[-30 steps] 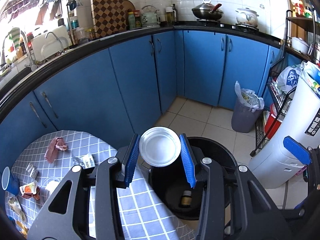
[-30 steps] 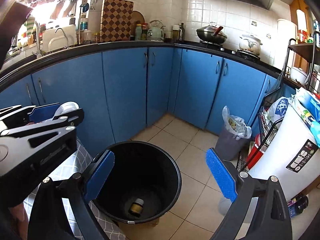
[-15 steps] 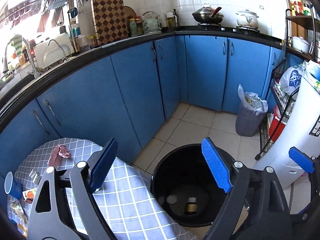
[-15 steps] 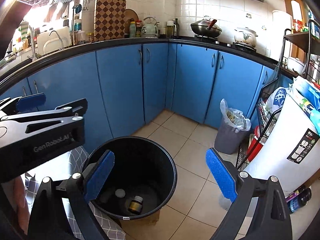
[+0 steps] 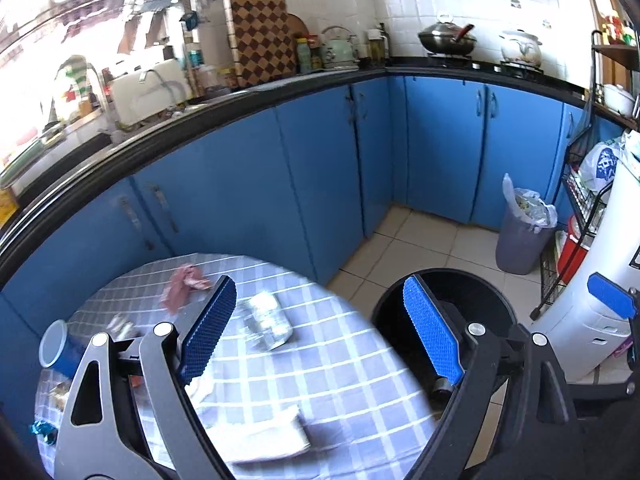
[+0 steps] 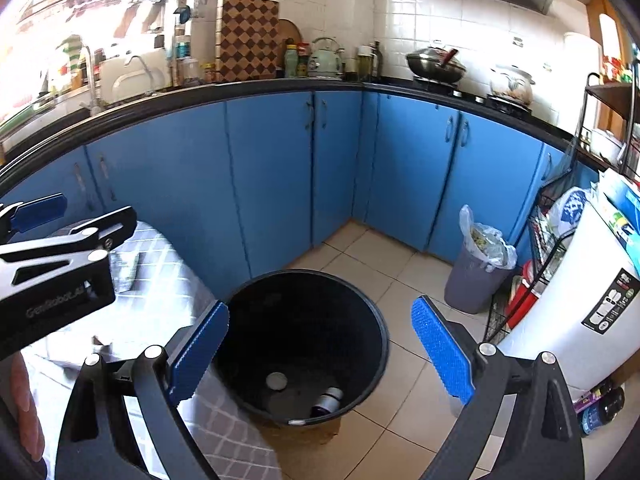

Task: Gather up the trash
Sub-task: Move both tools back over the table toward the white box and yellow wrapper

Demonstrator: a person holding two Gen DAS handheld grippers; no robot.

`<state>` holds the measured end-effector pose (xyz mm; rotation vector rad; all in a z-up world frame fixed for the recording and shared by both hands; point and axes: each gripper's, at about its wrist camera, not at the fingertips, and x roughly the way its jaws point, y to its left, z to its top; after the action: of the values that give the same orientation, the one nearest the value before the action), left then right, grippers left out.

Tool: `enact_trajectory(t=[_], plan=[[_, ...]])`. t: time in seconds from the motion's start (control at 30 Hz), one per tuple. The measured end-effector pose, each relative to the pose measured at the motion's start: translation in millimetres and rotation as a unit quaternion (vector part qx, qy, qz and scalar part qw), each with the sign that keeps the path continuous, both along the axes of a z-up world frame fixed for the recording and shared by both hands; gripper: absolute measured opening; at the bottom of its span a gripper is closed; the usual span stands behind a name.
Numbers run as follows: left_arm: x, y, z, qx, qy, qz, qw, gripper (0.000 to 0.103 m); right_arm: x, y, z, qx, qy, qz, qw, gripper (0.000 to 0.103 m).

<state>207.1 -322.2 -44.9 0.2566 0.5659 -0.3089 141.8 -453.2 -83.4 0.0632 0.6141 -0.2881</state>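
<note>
A black trash bin [image 6: 372, 320] stands on the floor beside a round table with a checked cloth [image 5: 320, 360]. In the bin lie a small jar [image 6: 328, 398] and a round lid [image 6: 277, 381]. My left gripper [image 5: 320, 336] is open and empty above the table. On the table lie a clear crumpled plastic cup [image 5: 268, 322], a pink wrapper [image 5: 184, 282], a blue cup [image 5: 58, 350], white tissues [image 5: 272, 436] and small wrappers [image 5: 120, 326]. My right gripper [image 6: 320, 354] is open and empty above the bin.
Blue cabinets [image 5: 320, 184] curve behind the table under a black counter. A grey lined bin [image 5: 520, 236] and a wire rack [image 5: 576, 216] stand at the right. A white appliance [image 6: 580, 280] is close on the right.
My left gripper opened and dropped the white plate-like lid into the bin, then swung left over the table. The right gripper stayed open over the bin.
</note>
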Motion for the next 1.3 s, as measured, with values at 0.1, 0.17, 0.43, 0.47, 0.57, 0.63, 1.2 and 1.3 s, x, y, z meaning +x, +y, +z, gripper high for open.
enact_trajectory(t=[0.1, 0.17, 0.43, 0.47, 0.57, 0.63, 1.2, 1.3], plan=[[-11.3, 27.5, 1.6, 0.000, -0.002, 0.017, 0.9999, 0.085, 0.7, 22.9, 2.9, -0.003, -0.001, 0.021, 1.000, 0.090], [-17.3, 48.6, 2.0, 0.000, -0.002, 0.029, 0.9996, 0.085, 2.8, 40.5, 3.9, 0.000, 0.001, 0.038, 0.999, 0.090], [-29.7, 140.6, 2.5, -0.006, 0.002, 0.099, 0.9951, 0.085, 9.3, 113.4, -1.9, 0.001, 0.016, 0.105, 0.994, 0.090], [-31.5, 153.6, 0.6, -0.009, 0.004, 0.109, 0.9940, 0.085, 10.4, 122.6, -3.3, 0.000, 0.019, 0.112, 0.993, 0.090], [-34.2, 185.5, -6.1, -0.014, 0.014, 0.138, 0.9902, 0.085, 13.1, 146.0, -7.7, -0.005, 0.027, 0.129, 0.991, 0.090], [-35.6, 209.7, -14.6, -0.019, 0.030, 0.160, 0.9865, 0.085, 15.4, 158.0, -10.9, -0.007, 0.035, 0.138, 0.990, 0.090], [-53.2, 334.5, -78.8, -0.044, 0.110, 0.279, 0.9529, 0.090, 34.2, 213.9, -45.8, -0.016, 0.090, 0.179, 0.980, 0.090], [-53.1, 335.0, -88.6, -0.043, 0.125, 0.275, 0.9525, 0.092, 37.6, 216.3, -51.4, -0.018, 0.097, 0.180, 0.979, 0.090]])
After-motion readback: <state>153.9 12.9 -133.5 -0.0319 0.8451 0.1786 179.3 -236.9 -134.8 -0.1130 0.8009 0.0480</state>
